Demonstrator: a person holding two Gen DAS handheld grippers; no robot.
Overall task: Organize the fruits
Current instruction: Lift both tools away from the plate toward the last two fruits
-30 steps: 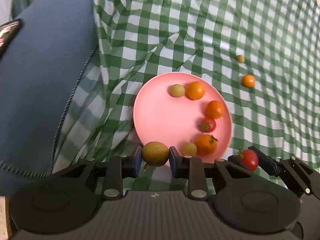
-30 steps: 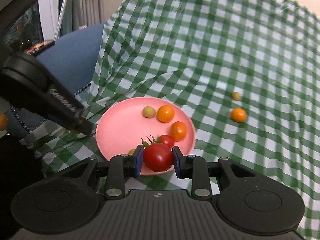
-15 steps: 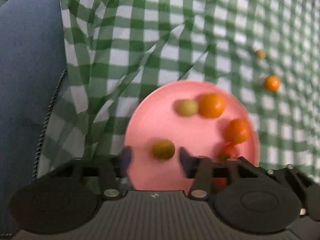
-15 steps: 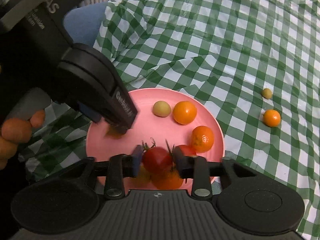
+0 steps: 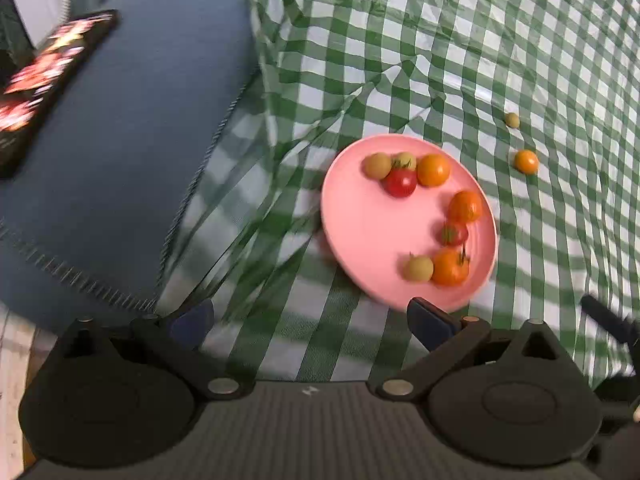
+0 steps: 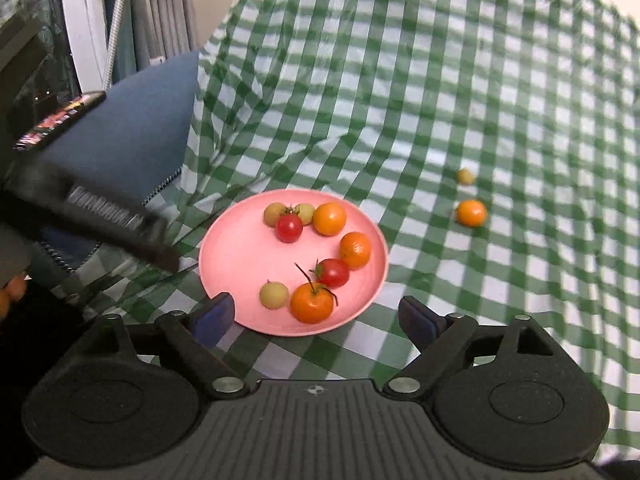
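A pink plate [image 5: 360, 224] [image 6: 236, 256] sits on the green checked cloth and holds several small fruits: red tomatoes [image 5: 400, 182] [image 6: 289, 227], orange ones [image 5: 433, 169] [image 6: 329, 218] and yellow-green ones [image 5: 377, 165] [image 6: 274, 295]. An orange fruit [image 5: 526, 161] [image 6: 471, 213] and a small yellow-green fruit [image 5: 511, 120] [image 6: 465, 176] lie on the cloth to the plate's right. My left gripper [image 5: 310, 322] is open and empty, just short of the plate's near edge. My right gripper [image 6: 316, 320] is open and empty at the plate's near rim.
A blue cushion [image 5: 120, 140] [image 6: 132, 128] lies left of the plate with a phone [image 5: 44, 80] on it. The checked cloth [image 5: 440, 40] is wrinkled behind the plate. The left gripper's body [image 6: 100, 216] shows at the left of the right wrist view.
Both grippers opened and pulled back. The yellow-green fruit from the left and the red tomato from the right now lie on the plate's far side.
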